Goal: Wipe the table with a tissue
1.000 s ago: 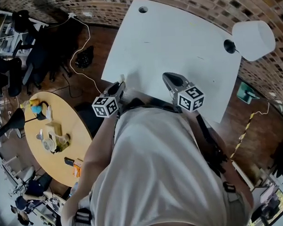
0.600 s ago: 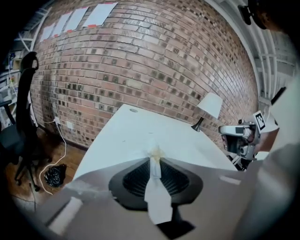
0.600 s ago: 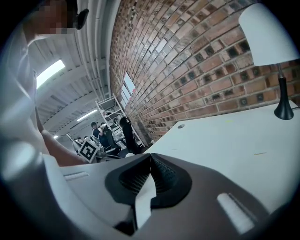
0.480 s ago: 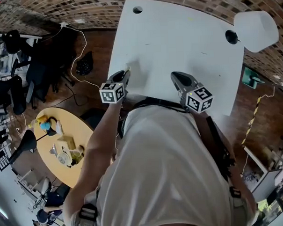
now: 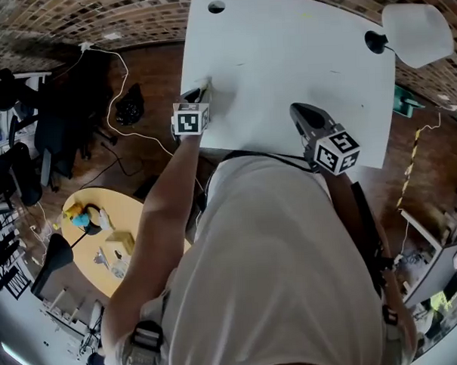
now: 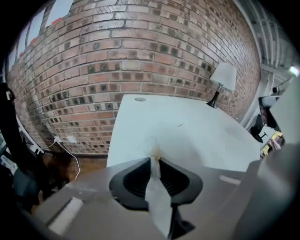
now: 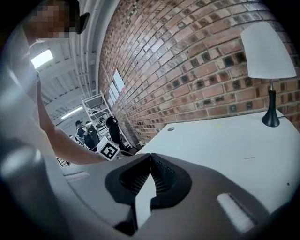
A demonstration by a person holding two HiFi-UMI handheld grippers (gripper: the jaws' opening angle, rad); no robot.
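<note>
The white table (image 5: 283, 54) lies ahead of me, seen from above in the head view. My left gripper (image 5: 199, 90) reaches over its near left edge, shut on a small white tissue (image 5: 204, 83). In the left gripper view the jaws (image 6: 153, 158) pinch the tissue (image 6: 154, 151), whose stained tip pokes out just above the tabletop (image 6: 187, 131). My right gripper (image 5: 300, 111) hovers over the near edge further right. Its jaws (image 7: 151, 155) meet with nothing between them.
A white-shaded lamp (image 5: 412, 32) stands at the table's far right corner. A cable hole (image 5: 216, 6) sits at the far left. A brick wall (image 6: 140, 51) backs the table. To the left, on the floor, are a round wooden table (image 5: 102, 236), cables (image 5: 115, 107) and chairs.
My left gripper has moved forward along the table's left edge and tipped down toward the surface, still holding the tissue. The right gripper has stayed about where it was.
</note>
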